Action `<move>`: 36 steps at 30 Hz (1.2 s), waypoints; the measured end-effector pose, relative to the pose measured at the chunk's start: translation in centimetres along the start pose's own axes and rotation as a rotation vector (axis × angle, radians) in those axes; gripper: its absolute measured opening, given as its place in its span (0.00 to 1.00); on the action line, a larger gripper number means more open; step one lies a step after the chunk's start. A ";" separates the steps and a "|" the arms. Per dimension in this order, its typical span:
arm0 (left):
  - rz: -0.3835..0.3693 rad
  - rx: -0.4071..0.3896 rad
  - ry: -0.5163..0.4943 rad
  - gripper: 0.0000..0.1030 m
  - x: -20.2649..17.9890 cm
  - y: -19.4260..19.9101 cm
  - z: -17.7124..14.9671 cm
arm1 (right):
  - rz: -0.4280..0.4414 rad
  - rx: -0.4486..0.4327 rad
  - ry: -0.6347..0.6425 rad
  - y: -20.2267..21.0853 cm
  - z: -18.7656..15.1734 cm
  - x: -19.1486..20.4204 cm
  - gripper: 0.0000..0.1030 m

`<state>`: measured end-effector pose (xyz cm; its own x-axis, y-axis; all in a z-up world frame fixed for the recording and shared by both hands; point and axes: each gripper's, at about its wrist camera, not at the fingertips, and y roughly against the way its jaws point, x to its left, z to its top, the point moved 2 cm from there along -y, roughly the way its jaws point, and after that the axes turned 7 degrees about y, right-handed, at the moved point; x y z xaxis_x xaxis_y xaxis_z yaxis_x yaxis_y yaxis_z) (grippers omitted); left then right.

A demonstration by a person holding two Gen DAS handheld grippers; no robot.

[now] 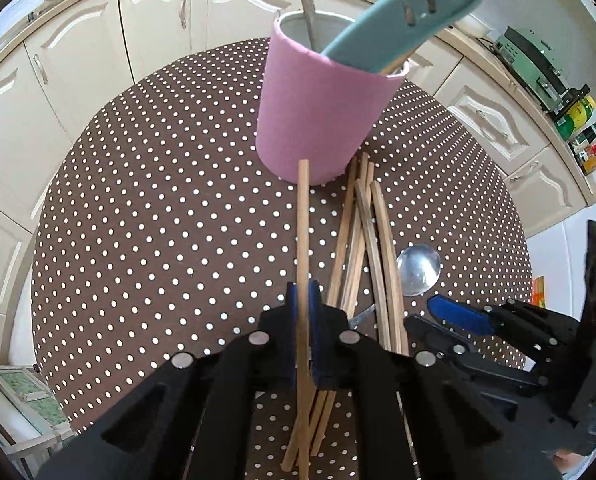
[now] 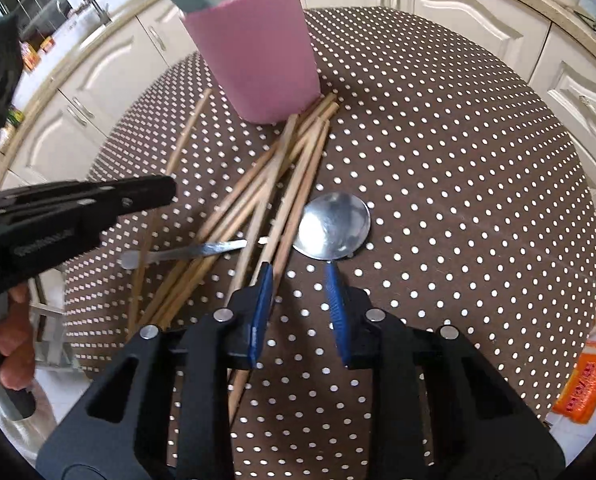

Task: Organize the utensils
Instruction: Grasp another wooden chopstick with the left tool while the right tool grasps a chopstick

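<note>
L gripper (image 1: 304, 292): pinching one chopstick (image 1: 302, 216), tip aimed at pink cup (image 1: 314, 108) ahead for drop-in.
R gripper (image 2: 300, 276): jaws apart, nothing between them, spoon (image 2: 332, 226) just ahead.
Loose chopsticks (image 2: 257, 196): between both grippers, awaiting pickup.

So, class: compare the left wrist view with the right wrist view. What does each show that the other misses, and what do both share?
Only the left wrist view: the holder's open mouth, the teal slotted spatula's head, and the left claw shut on one wooden chopstick.

Only the right wrist view: the metal spoon's handle under the sticks, an orange packet, and the right claw, nothing between its pads.

Both: the pink holder, the chopstick pile, the spoon bowl and the dotted tablecloth.
</note>
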<state>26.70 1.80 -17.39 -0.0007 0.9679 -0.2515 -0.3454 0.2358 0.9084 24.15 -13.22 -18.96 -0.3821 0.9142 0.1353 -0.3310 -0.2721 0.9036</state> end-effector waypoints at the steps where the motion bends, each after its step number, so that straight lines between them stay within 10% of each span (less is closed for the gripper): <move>1: -0.001 0.001 0.000 0.05 -0.1 0.0 -0.1 | 0.001 0.000 -0.004 -0.2 0.0 0.0 0.27; 24: -0.034 0.017 0.017 0.05 -0.2 -0.7 -1.5 | -0.023 0.065 0.014 -2.8 2.8 3.2 0.26; 27: -0.042 0.017 0.015 0.06 -0.3 -0.6 -1.6 | -0.044 0.055 0.017 -2.9 3.0 3.0 0.09; 36: -0.100 -0.041 0.010 0.05 -1.2 2.1 -1.8 | 0.018 -0.052 -0.043 -0.5 2.3 1.2 0.05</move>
<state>24.33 0.98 -15.79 0.0266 0.9389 -0.3432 -0.3820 0.3268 0.8644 25.86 -11.32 -18.26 -0.3509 0.9210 0.1694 -0.3694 -0.3024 0.8787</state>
